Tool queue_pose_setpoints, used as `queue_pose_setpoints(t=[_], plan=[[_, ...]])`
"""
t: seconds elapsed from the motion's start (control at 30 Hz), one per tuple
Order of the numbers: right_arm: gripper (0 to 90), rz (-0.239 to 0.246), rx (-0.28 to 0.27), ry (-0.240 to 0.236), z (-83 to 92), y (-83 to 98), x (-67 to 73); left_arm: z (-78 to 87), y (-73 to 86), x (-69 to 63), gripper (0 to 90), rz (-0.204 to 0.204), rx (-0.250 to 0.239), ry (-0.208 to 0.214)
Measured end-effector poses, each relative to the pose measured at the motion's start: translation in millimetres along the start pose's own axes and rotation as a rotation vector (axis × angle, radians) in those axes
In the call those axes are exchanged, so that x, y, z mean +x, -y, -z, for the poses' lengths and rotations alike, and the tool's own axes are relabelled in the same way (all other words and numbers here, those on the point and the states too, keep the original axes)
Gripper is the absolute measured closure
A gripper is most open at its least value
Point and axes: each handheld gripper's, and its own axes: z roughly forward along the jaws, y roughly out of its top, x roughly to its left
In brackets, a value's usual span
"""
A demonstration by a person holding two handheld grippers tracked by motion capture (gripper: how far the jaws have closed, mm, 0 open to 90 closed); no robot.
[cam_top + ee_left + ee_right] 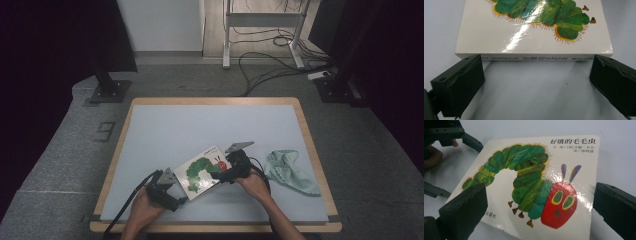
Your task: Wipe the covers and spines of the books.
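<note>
A caterpillar picture book (204, 171) lies closed and flat near the front of the bench (210, 125), cover up. The left tool (536, 75) faces its spine, jaws spread wide at either end of that edge, probably to brace the book against sliding. The right tool (539, 212) hovers over the opposite edge, jaws also apart, seemingly lined up to catch the cover. A pale green cloth (290, 171) sits apart to the right.
</note>
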Motion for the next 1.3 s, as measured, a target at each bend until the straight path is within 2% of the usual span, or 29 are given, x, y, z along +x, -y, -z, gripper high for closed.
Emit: queue_pose_setpoints(t=[0.27,0.63,1.03,1.07,1.13,1.3], plan=[[0.0,-0.016,0.004,-0.005,6.4,4.2,2.7,0.0,0.0,0.0,0.0,0.0,0.0,0.0],[0.0,-0.059,-0.029,-0.032,14.4,5.5,4.3,0.0,0.0,0.1,0.0,0.0,0.0,0.0],[0.1,-0.061,-0.005,-0.03,14.9,5.0,4.4,0.0,0.0,0.1,0.0,0.0,0.0,0.001],[2.5,-0.061,-0.003,-0.034,14.8,5.1,4.4,0.0,0.0,0.1,0.0,0.0,0.0,0.001],[4.6,-0.071,0.0,-0.086,14.0,6.1,5.2,0.0,0.0,0.1,0.0,0.0,0.0,0.001],[4.6,-0.018,0.024,-0.058,11.0,3.3,12.0,0.0,0.0,0.1,0.0,0.001,0.0,0.001]])
